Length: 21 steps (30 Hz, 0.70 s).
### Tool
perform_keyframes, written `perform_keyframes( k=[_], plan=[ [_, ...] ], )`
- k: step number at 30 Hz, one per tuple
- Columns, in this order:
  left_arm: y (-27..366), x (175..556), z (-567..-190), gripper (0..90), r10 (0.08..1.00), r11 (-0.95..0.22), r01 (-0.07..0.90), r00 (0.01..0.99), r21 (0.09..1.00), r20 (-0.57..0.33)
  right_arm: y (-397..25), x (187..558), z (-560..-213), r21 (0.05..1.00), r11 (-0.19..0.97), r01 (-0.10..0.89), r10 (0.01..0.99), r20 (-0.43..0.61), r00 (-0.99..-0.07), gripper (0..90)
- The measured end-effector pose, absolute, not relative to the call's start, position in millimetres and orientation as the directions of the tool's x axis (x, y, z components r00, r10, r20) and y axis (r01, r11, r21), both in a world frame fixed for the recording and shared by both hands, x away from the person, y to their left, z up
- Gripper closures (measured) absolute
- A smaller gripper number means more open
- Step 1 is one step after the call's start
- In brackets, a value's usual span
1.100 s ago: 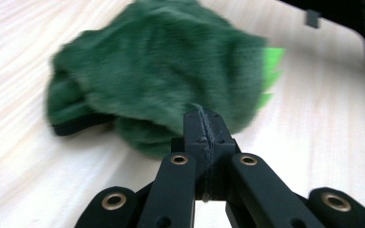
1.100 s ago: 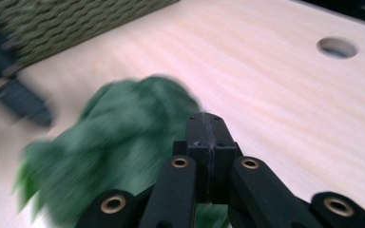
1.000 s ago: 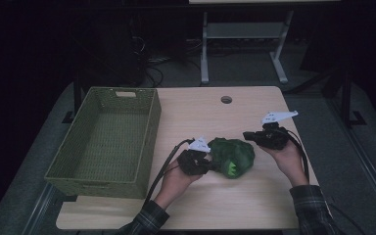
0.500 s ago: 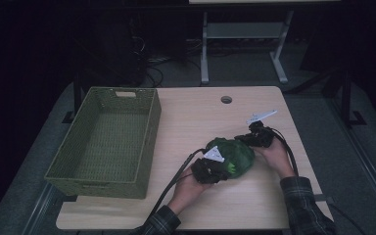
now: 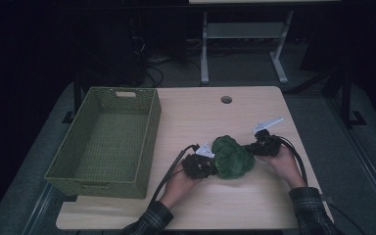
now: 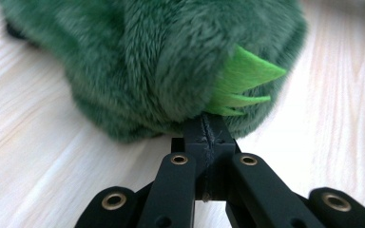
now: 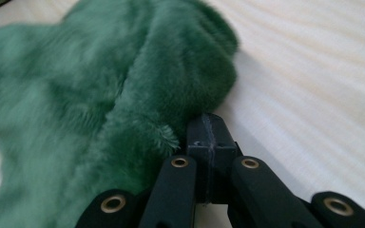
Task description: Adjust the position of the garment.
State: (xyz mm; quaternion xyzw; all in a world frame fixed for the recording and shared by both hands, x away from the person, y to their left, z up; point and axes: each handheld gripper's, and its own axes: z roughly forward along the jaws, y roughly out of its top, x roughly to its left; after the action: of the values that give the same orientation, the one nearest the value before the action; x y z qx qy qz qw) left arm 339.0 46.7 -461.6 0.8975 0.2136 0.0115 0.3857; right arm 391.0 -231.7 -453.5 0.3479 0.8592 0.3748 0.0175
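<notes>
A green plush toy (image 5: 231,157) lies on the wooden table (image 5: 200,117), between my two grippers. My left gripper (image 5: 210,165) is at the toy's left side, jaws shut together. In the left gripper view its tip (image 6: 204,126) pushes into the fur (image 6: 171,57) just under light green felt spikes (image 6: 247,80); whether any fur is pinched is hidden. My right gripper (image 5: 251,148) is at the toy's right side. In the right gripper view its shut tip (image 7: 206,126) rests against the fur (image 7: 100,95) with nothing between the jaws.
A green woven basket (image 5: 152,125) stands on the table's left half, with nothing inside. A round cable hole (image 5: 226,99) is near the far edge. Bare wood lies behind the toy. Beyond the table stands a white metal frame (image 5: 204,54).
Both grippers have closed in on the toy from either side. The left hand dipped toward the near edge, then settled at the toy's left. The toy has barely shifted.
</notes>
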Motion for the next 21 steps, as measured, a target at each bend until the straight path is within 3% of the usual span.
perform_keyframes(
  k=[13, 16, 20, 21],
  plan=[
    [71, 344, -462, 89.6, 0.417, -0.611, 0.385, 0.899, 0.692, -0.132, -232, 351, -458, 0.660, 0.496, 0.564, 0.579, 0.232, -0.782, 89.7],
    [73, 345, -461, 89.3, 0.412, -0.614, 0.377, 0.902, 0.693, -0.126, -237, 345, -455, 0.677, 0.466, 0.569, 0.602, 0.228, -0.765, 86.4],
    [76, 343, -456, 84.1, 0.404, -0.613, 0.365, 0.907, 0.701, -0.119, -251, 334, -449, 0.735, 0.405, 0.545, 0.660, 0.177, -0.730, 68.0],
    [76, 343, -456, 82.4, 0.404, -0.613, 0.365, 0.907, 0.701, -0.119, -251, 334, -449, 0.735, 0.405, 0.545, 0.660, 0.177, -0.730, 68.0]
  ],
)
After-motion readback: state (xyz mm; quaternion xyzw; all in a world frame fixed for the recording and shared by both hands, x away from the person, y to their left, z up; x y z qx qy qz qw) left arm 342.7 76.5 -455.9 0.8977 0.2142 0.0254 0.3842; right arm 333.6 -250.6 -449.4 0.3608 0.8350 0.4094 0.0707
